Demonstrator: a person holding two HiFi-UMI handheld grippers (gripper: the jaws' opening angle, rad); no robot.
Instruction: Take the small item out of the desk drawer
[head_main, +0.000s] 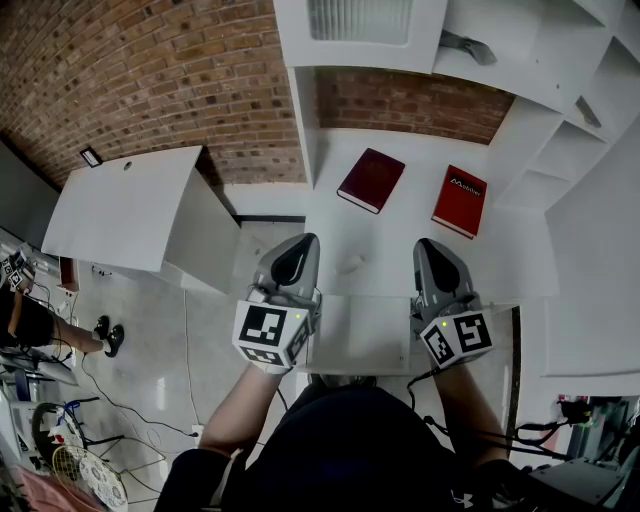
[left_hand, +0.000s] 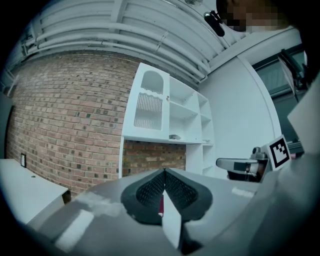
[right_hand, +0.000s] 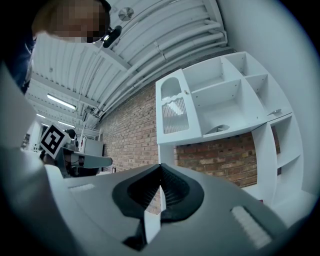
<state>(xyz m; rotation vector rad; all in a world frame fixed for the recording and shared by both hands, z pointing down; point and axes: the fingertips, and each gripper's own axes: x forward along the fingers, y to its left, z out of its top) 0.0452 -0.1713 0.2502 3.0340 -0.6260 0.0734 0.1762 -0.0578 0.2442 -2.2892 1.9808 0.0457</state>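
Observation:
In the head view my left gripper (head_main: 302, 242) and right gripper (head_main: 428, 246) are held side by side over the front of a white desk (head_main: 520, 270), both pointing toward the back. In each gripper view the jaws meet with nothing between them: left gripper (left_hand: 164, 173), right gripper (right_hand: 160, 167). A small pale item (head_main: 350, 265) lies on the desk top between the two grippers, apart from both. A white panel (head_main: 360, 340) juts from the desk's front edge between my hands; it looks like the drawer, and I cannot tell what is in it.
A dark red book (head_main: 371, 180) and a bright red book (head_main: 460, 200) lie toward the back of the desk. White shelving (head_main: 560, 120) rises at the right and a cabinet (head_main: 360, 30) hangs above. A white table (head_main: 125, 210) stands left, before a brick wall.

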